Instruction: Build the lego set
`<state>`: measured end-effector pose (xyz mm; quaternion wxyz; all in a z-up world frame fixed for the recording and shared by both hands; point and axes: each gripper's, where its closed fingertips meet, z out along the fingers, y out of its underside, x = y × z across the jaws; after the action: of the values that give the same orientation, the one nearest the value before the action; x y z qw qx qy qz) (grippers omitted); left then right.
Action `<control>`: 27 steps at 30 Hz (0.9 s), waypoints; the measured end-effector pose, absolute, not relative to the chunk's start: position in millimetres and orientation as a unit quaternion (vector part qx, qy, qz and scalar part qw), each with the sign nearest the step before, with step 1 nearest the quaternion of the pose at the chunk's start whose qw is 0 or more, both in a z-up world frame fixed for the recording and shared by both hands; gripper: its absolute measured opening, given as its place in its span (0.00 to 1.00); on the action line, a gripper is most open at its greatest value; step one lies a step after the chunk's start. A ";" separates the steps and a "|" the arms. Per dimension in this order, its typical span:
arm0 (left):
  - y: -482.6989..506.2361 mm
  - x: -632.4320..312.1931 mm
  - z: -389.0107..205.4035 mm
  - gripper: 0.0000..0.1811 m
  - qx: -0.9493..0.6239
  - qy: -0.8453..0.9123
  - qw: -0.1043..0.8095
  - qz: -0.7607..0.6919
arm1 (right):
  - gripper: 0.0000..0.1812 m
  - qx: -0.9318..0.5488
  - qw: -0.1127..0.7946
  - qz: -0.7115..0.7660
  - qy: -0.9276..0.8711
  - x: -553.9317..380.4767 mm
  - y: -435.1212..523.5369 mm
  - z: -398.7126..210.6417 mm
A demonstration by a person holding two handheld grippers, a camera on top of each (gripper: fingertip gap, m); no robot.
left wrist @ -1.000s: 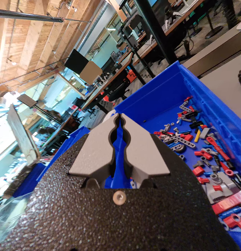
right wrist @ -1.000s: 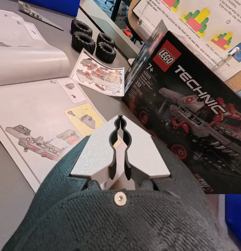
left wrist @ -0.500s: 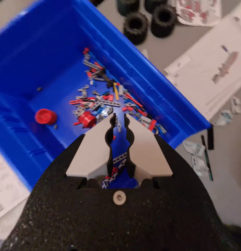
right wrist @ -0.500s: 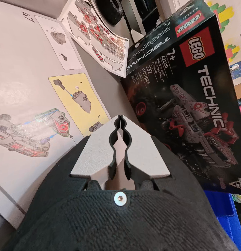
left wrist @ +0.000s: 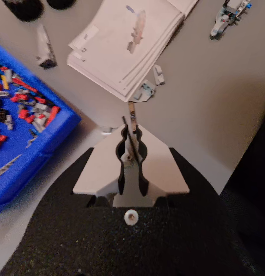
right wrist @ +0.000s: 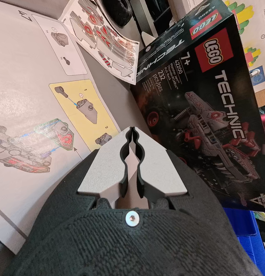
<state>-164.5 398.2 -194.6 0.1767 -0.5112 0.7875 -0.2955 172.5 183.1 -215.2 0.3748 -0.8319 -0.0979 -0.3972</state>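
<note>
In the left wrist view, my left gripper (left wrist: 131, 127) hangs over the grey table with its jaws a little apart and nothing held. A thin dark stick (left wrist: 128, 134) and a shiny strip (left wrist: 132, 115) lie on the table under the tips. Two loose grey panel pieces (left wrist: 145, 91) sit just beyond, at the corner of the instruction booklet (left wrist: 121, 52). The blue bin (left wrist: 58, 138) of red, grey and black pieces is to the left. A part-built model (left wrist: 227, 16) lies far right. My right gripper (right wrist: 132, 128) is shut and empty over the open booklet page (right wrist: 31, 89).
The set's box (right wrist: 203, 104) stands right of the right gripper, with a sticker sheet (right wrist: 106, 41) and a black tyre (right wrist: 118, 12) behind. Tyres (left wrist: 24, 9) and a long grey piece (left wrist: 45, 47) lie far left. The table edge (left wrist: 240, 156) runs down the right. The gap from one gripper's tips to the other's is roughly 40 centimetres. My right tips are roughly 20 centimetres from the part-built model (left wrist: 227, 16).
My left gripper tilted down from the room to the bin, opened a little, then swung right to the booklet's corner. My right gripper stayed shut and moved closer to the page and box.
</note>
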 end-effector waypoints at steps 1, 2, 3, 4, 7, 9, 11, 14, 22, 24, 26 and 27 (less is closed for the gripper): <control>387.3 -165.1 -198.8 0.05 -0.511 0.788 0.170 -0.297 | 0.00 -0.832 0.376 -0.396 -0.100 171.8 183.3 -215.2; 376.8 -164.8 -202.2 0.06 -0.512 0.787 0.163 -0.304 | 0.00 -0.832 0.377 -0.396 -0.102 171.0 183.5 -215.2; 366.4 -162.1 -204.2 0.06 -0.515 0.780 0.157 -0.318 | 0.00 -0.832 0.376 -0.394 -0.103 170.5 183.7 -215.8; 354.8 -156.1 -203.8 0.06 -0.522 0.767 0.154 -0.340 | 0.00 -0.833 0.375 -0.394 -0.105 170.4 183.8 -216.4; 319.3 -140.2 -204.6 0.06 -0.527 0.741 0.140 -0.392 | 0.00 -0.832 0.377 -0.392 -0.106 169.8 184.2 -216.3; 314.6 -140.8 -212.2 0.06 -0.532 0.748 0.146 -0.368 | 0.00 -0.832 0.379 -0.392 -0.105 169.8 184.2 -215.7; 330.6 -146.0 -214.8 0.06 -0.543 0.751 0.178 -0.331 | 0.00 -0.832 0.380 -0.391 -0.107 169.2 184.3 -215.8; 385.0 -159.6 -211.6 0.05 -0.605 0.711 0.231 -0.274 | 0.00 -0.832 0.383 -0.387 -0.109 168.1 184.7 -215.7; 435.3 -190.3 -208.2 0.13 -0.629 0.697 0.247 -0.240 | 0.00 -0.829 0.389 -0.387 -0.111 166.9 184.7 -214.2; 426.4 -193.3 -214.6 0.11 -0.612 0.718 0.231 -0.239 | 0.00 -0.830 0.385 -0.388 -0.115 166.9 184.4 -215.5; 428.3 -199.6 -222.9 0.15 -0.619 0.721 0.217 -0.223 | 0.00 -0.829 0.382 -0.391 -0.116 167.3 184.0 -215.8; 430.4 -202.2 -224.7 0.15 -0.624 0.718 0.217 -0.220 | 0.00 -0.828 0.381 -0.394 -0.116 167.6 183.6 -215.8</control>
<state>-202.2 430.4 -224.7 0.2168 -0.6235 0.7182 -0.2200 167.6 183.6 -215.8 0.3807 -0.8285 -0.1162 -0.3939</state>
